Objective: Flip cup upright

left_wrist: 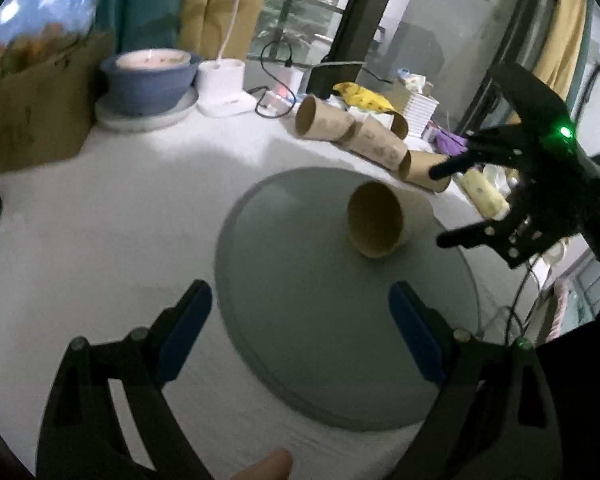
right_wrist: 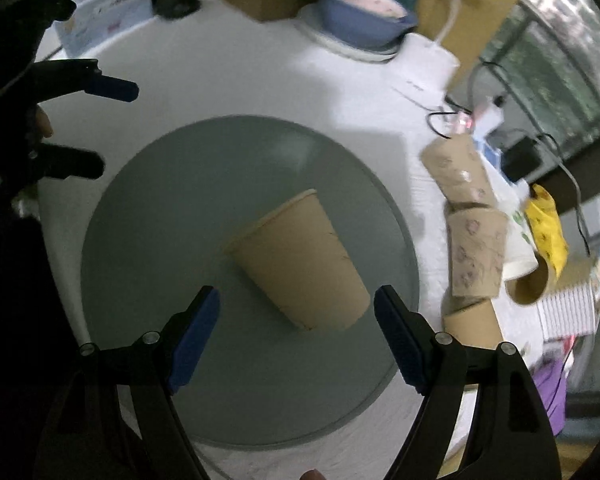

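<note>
A plain brown paper cup (left_wrist: 376, 224) lies on its side on a round grey tray (left_wrist: 300, 320); its open mouth faces the left wrist camera. In the right wrist view the cup (right_wrist: 300, 264) lies just ahead of my right gripper (right_wrist: 296, 336), base end nearest the fingers. My right gripper is open and empty, and shows in the left wrist view (left_wrist: 444, 204) to the right of the cup. My left gripper (left_wrist: 300, 320) is open and empty over the tray's near side; it shows in the right wrist view (right_wrist: 108, 124) at the left, apart from the cup.
Several patterned brown cups (left_wrist: 360, 136) lie in a row behind the tray on the white table (left_wrist: 100, 240). A blue bowl on a plate (left_wrist: 148, 84), a white lamp base (left_wrist: 224, 88), cables, a cardboard box (left_wrist: 32, 108) and a yellow packet (left_wrist: 364, 98) line the back.
</note>
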`<control>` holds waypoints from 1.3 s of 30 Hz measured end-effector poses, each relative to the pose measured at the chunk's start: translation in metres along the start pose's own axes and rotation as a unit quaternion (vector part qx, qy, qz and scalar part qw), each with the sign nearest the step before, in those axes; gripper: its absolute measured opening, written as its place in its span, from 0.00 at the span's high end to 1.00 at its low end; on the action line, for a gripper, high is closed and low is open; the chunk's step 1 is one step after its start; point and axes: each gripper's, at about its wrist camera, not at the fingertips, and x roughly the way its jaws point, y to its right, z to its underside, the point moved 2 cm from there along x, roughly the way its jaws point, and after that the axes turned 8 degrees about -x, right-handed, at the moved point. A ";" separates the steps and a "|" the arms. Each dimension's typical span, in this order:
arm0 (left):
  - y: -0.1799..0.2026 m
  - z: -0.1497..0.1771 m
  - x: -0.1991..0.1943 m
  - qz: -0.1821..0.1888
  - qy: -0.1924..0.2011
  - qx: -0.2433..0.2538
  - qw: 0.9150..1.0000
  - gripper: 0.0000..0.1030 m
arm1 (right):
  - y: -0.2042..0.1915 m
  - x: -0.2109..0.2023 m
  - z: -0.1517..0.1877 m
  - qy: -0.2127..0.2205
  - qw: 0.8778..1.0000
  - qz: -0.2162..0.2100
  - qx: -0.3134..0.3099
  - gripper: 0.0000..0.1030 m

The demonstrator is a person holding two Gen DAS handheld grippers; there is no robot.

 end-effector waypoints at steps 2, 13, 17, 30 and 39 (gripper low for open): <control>0.001 0.004 0.001 0.000 -0.002 -0.008 1.000 0.11 | 0.000 0.008 -0.006 -0.016 1.000 -0.009 -0.021 0.20; 0.001 0.004 0.015 0.004 -0.018 -0.024 1.000 0.11 | 0.006 0.044 -0.027 -0.081 0.991 -0.052 -0.094 0.20; -0.004 0.003 0.022 0.008 -0.023 -0.034 0.999 0.11 | 0.012 0.053 -0.033 -0.097 0.988 -0.057 -0.107 0.20; -0.019 0.000 0.034 0.002 -0.032 -0.049 0.998 0.11 | 0.025 0.091 -0.057 -0.132 0.980 -0.085 -0.123 0.27; -0.023 -0.002 0.039 -0.002 -0.035 -0.052 0.998 0.11 | 0.029 0.094 -0.059 -0.135 0.979 -0.091 -0.122 0.34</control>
